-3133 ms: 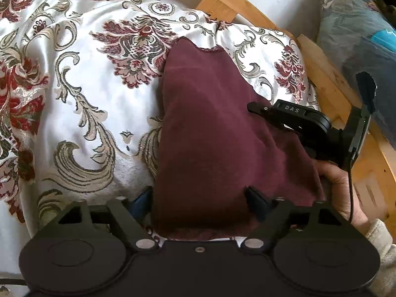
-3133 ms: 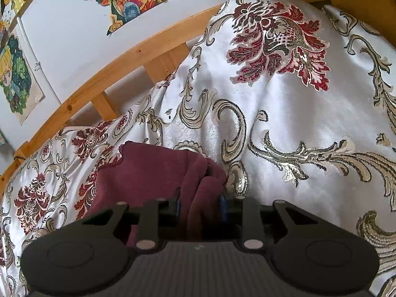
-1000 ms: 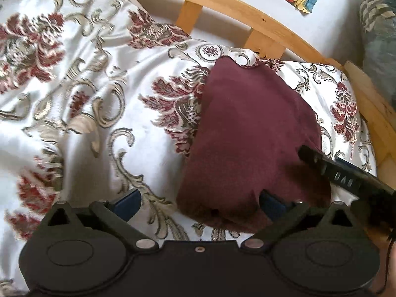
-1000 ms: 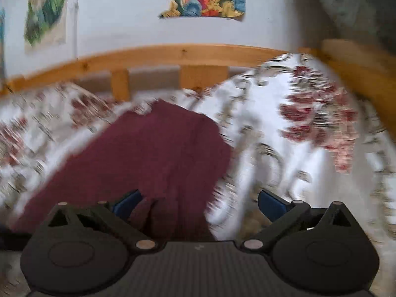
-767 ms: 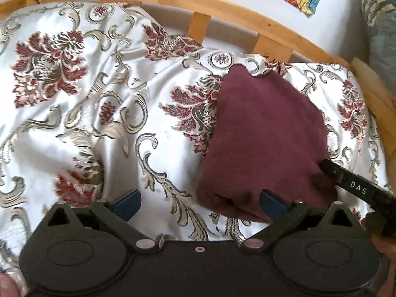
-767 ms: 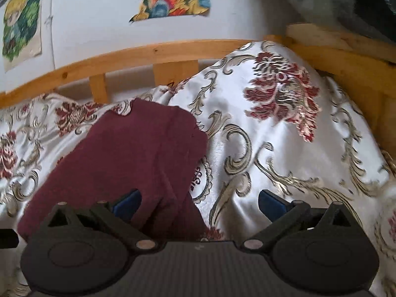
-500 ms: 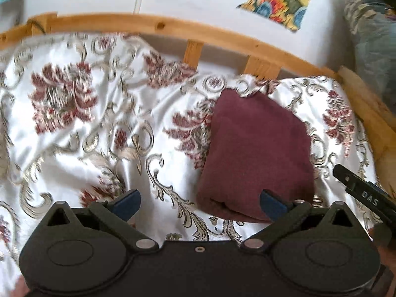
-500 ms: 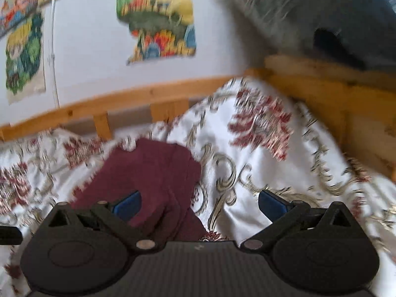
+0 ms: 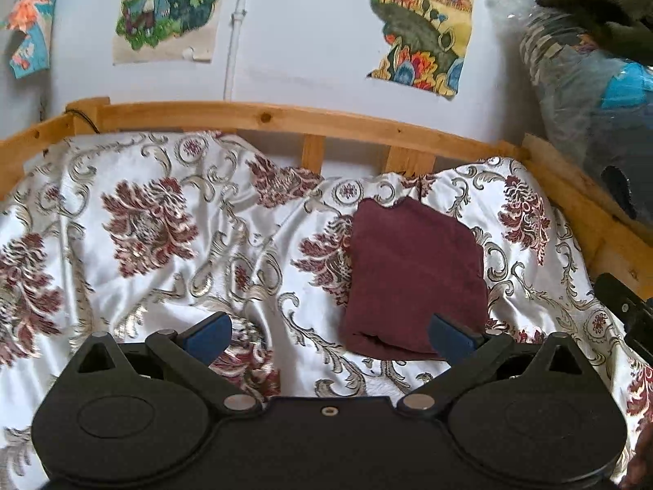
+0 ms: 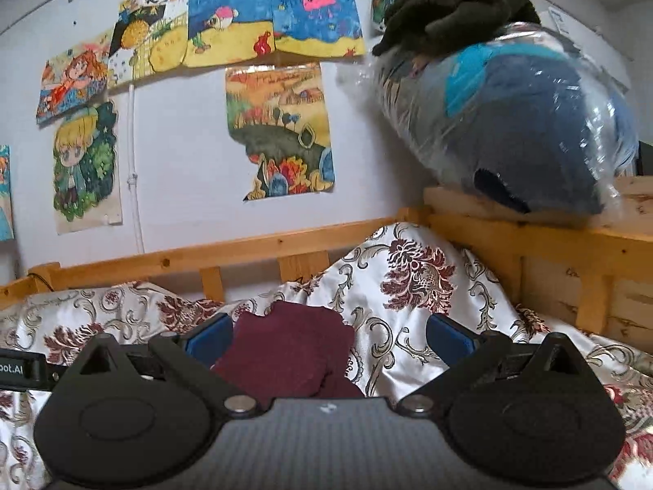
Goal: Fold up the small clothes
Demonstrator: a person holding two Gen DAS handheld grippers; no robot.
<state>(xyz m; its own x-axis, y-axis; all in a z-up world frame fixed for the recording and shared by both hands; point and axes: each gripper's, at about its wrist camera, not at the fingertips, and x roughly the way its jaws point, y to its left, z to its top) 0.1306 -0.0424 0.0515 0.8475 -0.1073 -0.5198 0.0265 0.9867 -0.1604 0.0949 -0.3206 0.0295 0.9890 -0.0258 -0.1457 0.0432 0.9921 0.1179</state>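
Note:
A dark maroon garment (image 9: 412,273) lies folded into a compact rectangle on the floral satin bedspread (image 9: 163,245), near the far right corner of the bed. It also shows in the right wrist view (image 10: 289,351). My left gripper (image 9: 328,335) is open and empty, held back above the bedspread, short of the garment's near edge. My right gripper (image 10: 328,337) is open and empty, raised off the bed to the garment's right. Part of the right gripper (image 9: 624,306) shows at the right edge of the left wrist view.
A wooden bed rail (image 9: 285,118) runs along the far side, with a wooden frame (image 10: 571,245) on the right. A plastic-wrapped bundle (image 10: 510,122) with dark clothing (image 10: 449,0) on top sits on that frame. Posters (image 10: 277,130) hang on the wall.
Both grippers have let go of the maroon garment, opened, and pulled back and up from it. The garment now lies folded and still on the bedspread.

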